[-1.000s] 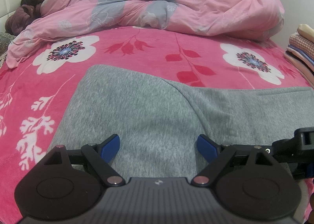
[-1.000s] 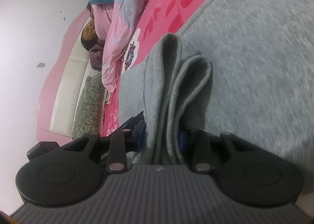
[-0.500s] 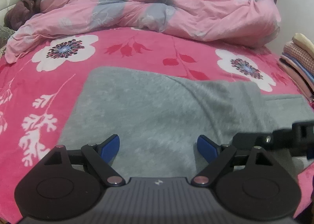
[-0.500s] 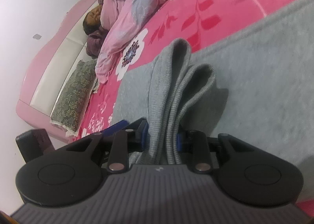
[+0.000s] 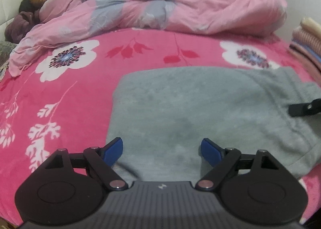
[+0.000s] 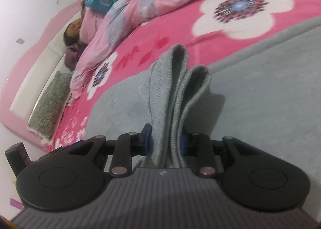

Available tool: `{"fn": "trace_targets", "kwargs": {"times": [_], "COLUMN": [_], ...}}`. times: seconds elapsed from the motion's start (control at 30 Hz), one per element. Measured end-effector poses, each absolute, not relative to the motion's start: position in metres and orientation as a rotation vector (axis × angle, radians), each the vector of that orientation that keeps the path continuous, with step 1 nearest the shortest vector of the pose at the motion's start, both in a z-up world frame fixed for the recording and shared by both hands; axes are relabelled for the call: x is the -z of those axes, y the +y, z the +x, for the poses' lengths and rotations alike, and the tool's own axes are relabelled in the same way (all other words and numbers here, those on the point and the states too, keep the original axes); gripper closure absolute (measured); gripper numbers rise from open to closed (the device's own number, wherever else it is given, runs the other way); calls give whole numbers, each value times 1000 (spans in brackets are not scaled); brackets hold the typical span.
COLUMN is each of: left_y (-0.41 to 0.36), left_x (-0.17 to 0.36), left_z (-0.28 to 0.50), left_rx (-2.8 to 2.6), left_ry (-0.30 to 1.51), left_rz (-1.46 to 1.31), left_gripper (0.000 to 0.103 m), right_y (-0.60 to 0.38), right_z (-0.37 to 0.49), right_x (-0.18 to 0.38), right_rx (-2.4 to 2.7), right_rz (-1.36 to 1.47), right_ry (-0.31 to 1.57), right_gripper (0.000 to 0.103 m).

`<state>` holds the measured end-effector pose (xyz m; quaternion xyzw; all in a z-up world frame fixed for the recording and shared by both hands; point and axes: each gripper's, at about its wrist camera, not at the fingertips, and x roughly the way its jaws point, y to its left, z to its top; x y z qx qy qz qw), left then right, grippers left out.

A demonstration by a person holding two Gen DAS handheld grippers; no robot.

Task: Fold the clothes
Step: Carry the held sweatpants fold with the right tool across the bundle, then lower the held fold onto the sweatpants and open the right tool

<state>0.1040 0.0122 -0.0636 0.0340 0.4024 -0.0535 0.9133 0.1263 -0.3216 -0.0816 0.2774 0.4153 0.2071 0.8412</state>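
We have the gray garment (image 5: pixel 180 108) spread flat on the bed (image 5: pixel 70 92), over the pink flowered blanket, with its ribbed end gathered up in our right hand-held gripper (image 6: pixel 165 143). That gripper is narrow, its blue pads pinching several bunched layers of the ribbed cuff (image 6: pixel 176 88), which stands up in two loose loops above the jaws. Our left hand-held gripper (image 5: pixel 161 151) hangs wide over the near edge of the garment, nothing between its pads. The risk, as we judge it, lies in the pinch: the layers are stacked unevenly, so an outer layer could slide free while we carry the end across, and the fold would land crooked. With the left side unpinned, the whole garment could also drag across the plush blanket instead of folding over itself. The heaped quilt (image 5: pixel 180 12) lies well beyond it, and the stack of folded clothes (image 5: pixel 307 40) sits off to the right.
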Motion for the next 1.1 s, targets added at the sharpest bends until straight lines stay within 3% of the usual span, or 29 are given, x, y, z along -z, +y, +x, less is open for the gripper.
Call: {"fn": "trace_targets", "kwargs": {"times": [1.1], "left_y": [-138], "left_x": [60], "left_z": [108], "left_rx": [298], "left_ry": [823], "left_rz": [344], "left_gripper": [16], "right_y": [-539], "right_z": [97], "right_x": [69], "right_rx": [-227], "right_rz": [531], "right_ry": [708], "right_gripper": [80]}}
